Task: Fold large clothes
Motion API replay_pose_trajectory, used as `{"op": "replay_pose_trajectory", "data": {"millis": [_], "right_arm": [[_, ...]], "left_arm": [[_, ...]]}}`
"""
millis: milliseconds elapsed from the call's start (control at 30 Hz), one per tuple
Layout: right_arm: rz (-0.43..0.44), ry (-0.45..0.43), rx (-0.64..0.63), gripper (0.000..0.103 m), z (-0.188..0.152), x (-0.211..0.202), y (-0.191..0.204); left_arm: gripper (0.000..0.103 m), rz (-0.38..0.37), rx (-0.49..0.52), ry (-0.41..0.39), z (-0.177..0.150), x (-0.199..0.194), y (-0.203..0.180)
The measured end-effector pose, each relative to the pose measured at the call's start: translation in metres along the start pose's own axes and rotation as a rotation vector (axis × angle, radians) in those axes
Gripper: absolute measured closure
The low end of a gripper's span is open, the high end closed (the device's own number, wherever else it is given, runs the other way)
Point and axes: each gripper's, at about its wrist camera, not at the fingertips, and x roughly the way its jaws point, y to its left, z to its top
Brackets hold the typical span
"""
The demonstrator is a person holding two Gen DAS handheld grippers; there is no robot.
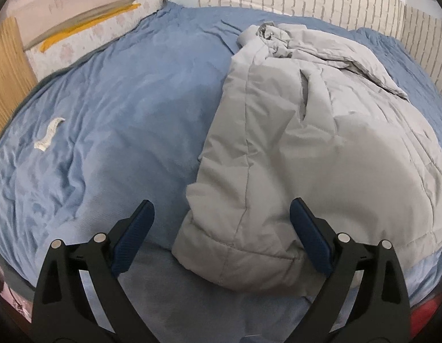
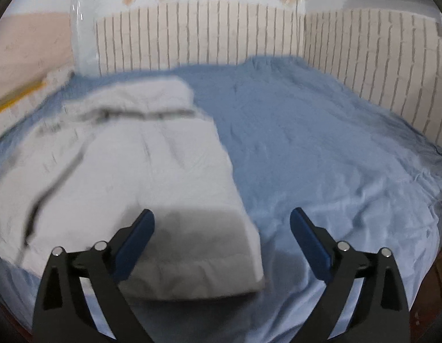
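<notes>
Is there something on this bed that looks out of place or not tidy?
Yes. A small whitish scrap lies alone on the blue bedspread, far left of the grey padded jacket; it looks like stray litter. The jacket's top end is bunched and crumpled, while its lower part lies folded fairly flat.

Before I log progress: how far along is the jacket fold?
Done: the jacket lies on the bed with its sides folded in. In hand: nothing; the left gripper and right gripper are open. Left: probably folding it crosswise.
</notes>
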Motion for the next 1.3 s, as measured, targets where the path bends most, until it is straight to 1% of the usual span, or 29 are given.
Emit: {"op": "replay_pose_trajectory", "data": {"millis": [67,167,233,367,400,433,467,500,533,600,633,700,767,900,933,1000,1067,1100,1167,1200,1233,1267,1300], "right_arm": [[0.017,0.030,0.005,0.007,-0.009,0.007,0.000],[0.060,0.041,0.050,0.007,-0.023,0.008,-0.004],[0.070,0.041,0.055,0.007,-0.022,0.007,-0.005],[0.126,0.089,0.088,0.008,-0.022,0.017,-0.008],[0.153,0.104,0.110,0.013,-0.022,0.019,-0.010],[0.173,0.114,0.121,0.023,-0.023,0.018,-0.009],[0.202,0.124,0.131,0.027,-0.023,0.019,-0.009],[0.217,0.128,0.134,0.038,-0.024,0.019,-0.008],[0.229,0.129,0.126,0.059,-0.024,0.019,-0.006],[0.248,0.136,0.098,0.072,-0.020,0.019,-0.003],[0.245,0.136,0.082,0.076,-0.018,0.018,0.000],[0.230,0.138,0.028,0.078,-0.012,0.020,0.008],[0.220,0.140,0.004,0.078,-0.008,0.021,0.013],[0.219,0.152,-0.001,0.076,-0.004,0.021,0.014],[0.221,0.154,0.002,0.074,-0.005,0.019,0.012],[0.224,0.158,0.009,0.072,-0.004,0.018,0.010],[0.225,0.162,0.021,0.070,-0.004,0.018,0.008],[0.223,0.165,0.029,0.067,-0.003,0.018,0.008],[0.218,0.166,0.039,0.062,-0.003,0.019,0.006],[0.216,0.167,0.045,0.060,-0.002,0.020,0.006],[0.216,0.172,0.049,0.058,-0.001,0.022,0.005],[0.220,0.179,0.056,0.058,0.000,0.023,0.005],[0.223,0.184,0.060,0.057,0.003,0.025,0.005]], "left_arm": [[0.008,-0.019,0.003,0.017,-0.002,0.004,-0.001],[0.008,-0.023,0.021,0.021,-0.006,0.005,-0.002],[0.006,-0.026,0.025,0.023,-0.006,0.006,-0.004],[0.003,-0.032,0.021,0.032,-0.008,0.010,-0.003],[0.003,-0.031,0.024,0.032,-0.009,0.010,-0.001],[0.003,-0.025,0.030,0.030,-0.009,0.010,-0.002],[0.003,-0.021,0.036,0.029,-0.010,0.010,-0.003],[0.003,-0.015,0.046,0.024,-0.011,0.011,-0.004],[0.003,-0.012,0.052,0.020,-0.011,0.012,-0.006],[0.003,-0.016,0.056,0.006,-0.012,0.012,-0.005],[0.003,-0.020,0.056,0.006,-0.013,0.012,-0.004],[0.003,-0.039,0.048,0.022,-0.013,0.013,0.000],[0.003,-0.064,0.042,0.039,-0.013,0.012,0.005],[0.003,-0.121,0.056,0.075,-0.015,0.005,0.013],[0.003,-0.131,0.063,0.087,-0.016,0.002,0.015],[0.004,-0.135,0.078,0.091,-0.018,-0.003,0.016],[0.010,-0.163,0.084,0.107,-0.020,-0.004,0.016],[0.017,-0.187,0.078,0.117,-0.022,-0.003,0.016],[0.018,-0.187,0.074,0.126,-0.023,0.000,0.016],[0.027,-0.199,0.075,0.134,-0.021,0.002,0.013],[0.041,-0.239,0.063,0.158,-0.018,0.005,0.012],[0.045,-0.251,0.054,0.165,-0.015,0.005,0.011],[0.057,-0.266,0.055,0.170,-0.011,0.006,0.009]]}}
